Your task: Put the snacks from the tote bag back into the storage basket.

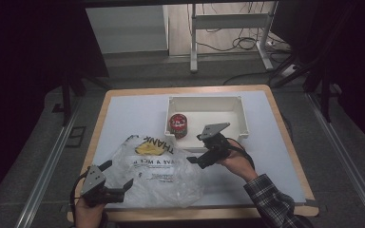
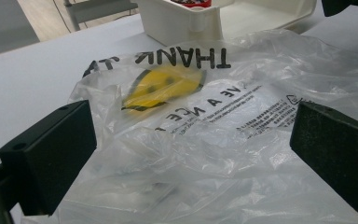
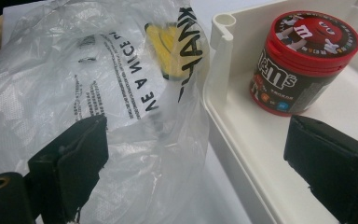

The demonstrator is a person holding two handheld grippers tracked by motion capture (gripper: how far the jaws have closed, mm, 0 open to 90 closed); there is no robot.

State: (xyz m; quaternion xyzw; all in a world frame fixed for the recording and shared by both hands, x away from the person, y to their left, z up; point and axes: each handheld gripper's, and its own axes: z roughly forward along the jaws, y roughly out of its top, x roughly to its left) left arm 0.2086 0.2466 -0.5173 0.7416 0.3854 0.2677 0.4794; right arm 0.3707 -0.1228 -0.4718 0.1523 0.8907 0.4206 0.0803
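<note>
A clear plastic bag (image 1: 159, 173) lay crumpled on the table (image 1: 123, 114) beside a white bin (image 1: 240, 116) holding a candy tub (image 1: 177, 125). Both the left gripper (image 1: 119, 178) and the right gripper (image 1: 194, 160) hovered at its edges, jaws released and empty. Grasping the bag appeared next, calling for a pinch on thin film.

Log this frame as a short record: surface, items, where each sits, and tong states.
surface: white table
bag: clear plastic, printed, crumpled flat at the near edge
bin: white, behind the bag
can: red-lidded, upright in the bin's left end
left tongs: open, at the bag's near-left edge
right tongs: open, over the bag's right edge beside the bin
</note>
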